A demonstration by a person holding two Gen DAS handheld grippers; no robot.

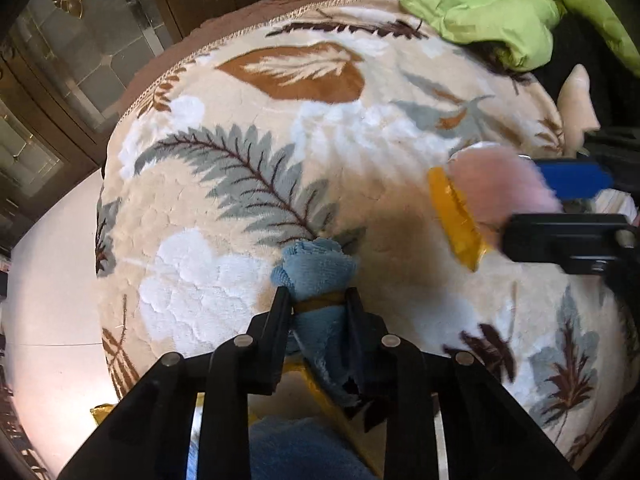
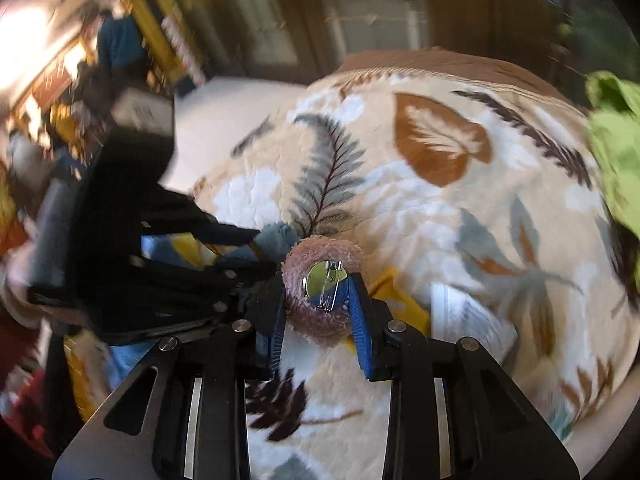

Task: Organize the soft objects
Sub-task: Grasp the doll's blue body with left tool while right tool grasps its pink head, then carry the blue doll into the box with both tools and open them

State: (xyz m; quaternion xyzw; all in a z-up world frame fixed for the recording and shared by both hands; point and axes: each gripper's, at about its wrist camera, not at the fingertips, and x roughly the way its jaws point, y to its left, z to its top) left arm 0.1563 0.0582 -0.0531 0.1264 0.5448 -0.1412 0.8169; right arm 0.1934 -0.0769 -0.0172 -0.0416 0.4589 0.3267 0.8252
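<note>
In the left wrist view, the left gripper [image 1: 318, 300] reaches out low over a leaf-patterned blanket [image 1: 224, 168], its two black fingers pressed together on a rolled blue cloth [image 1: 314, 268] bound with a yellowish band; the roll's front end pokes out past the fingertips, while its rear part hangs down between the fingers and is lost behind the gripper body. From the right edge of the blanket the right gripper [image 1: 532, 200] comes in sideways, blurred, carrying a pink fuzzy round piece [image 1: 500, 184] with a yellow strip [image 1: 456, 220] just beside it; what that strip belongs to is hard to tell. A crumpled green garment [image 1: 500, 4] lies at the blanket's far right corner, and a pale pointed shape at the right edge is cut off. In the right wrist view, the right gripper [image 2: 318, 292], with blue-lined fingers, is clamped on the pink fuzzy round piece [image 2: 324, 252], whose back shows a shiny metal pin clasp [image 2: 322, 276]. The left gripper [image 2: 256, 248] enters from the left, heavily smeared, with the blue cloth [image 2: 280, 236] touching the pink piece. The blanket [image 2: 440, 220] lies beneath, the green garment [image 2: 616, 148] at its right edge; the room behind is blurred.
</note>
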